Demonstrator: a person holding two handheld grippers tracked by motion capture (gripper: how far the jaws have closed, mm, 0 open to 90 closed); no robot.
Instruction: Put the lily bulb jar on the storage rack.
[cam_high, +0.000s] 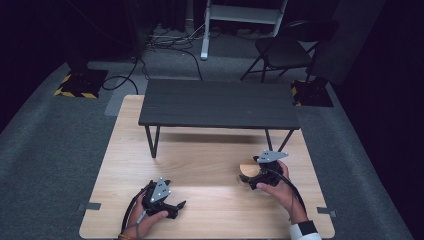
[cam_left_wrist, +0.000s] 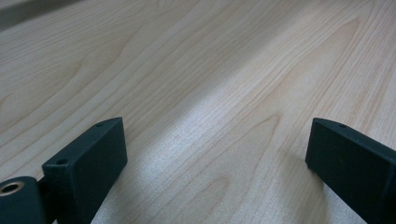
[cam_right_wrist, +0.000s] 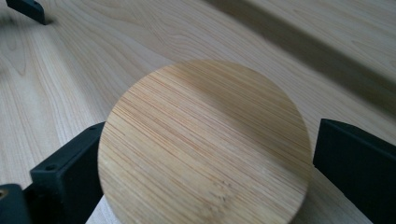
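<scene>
A round bamboo disc (cam_right_wrist: 205, 144) is framed between the jaws of the right hand-held gripper (cam_right_wrist: 205, 163), toward the right side of the pale wooden bench (cam_high: 200, 170); in the high view the disc (cam_high: 248, 169) is seen just left of that gripper (cam_high: 256, 176), in front of the dark raised shelf (cam_high: 218, 104). The jaws are set on either side of the disc's rim, presumably so that it can be pinched across its width; the left jaw appears to touch the rim, while a narrow gap seems to remain at the right one, so a firm grip cannot be confirmed. Whether the disc lies flat on the bench or is lifted off it cannot be told, as its underside is hidden and its near edge is cut off. The left hand-held gripper (cam_high: 172, 205) is rested low near the front edge, its jaws spread wide over bare wood (cam_left_wrist: 215, 140) with nothing between them, apparently kept out of the way; its far jaw tip (cam_right_wrist: 29, 9) is glimpsed in the right gripper view.
</scene>
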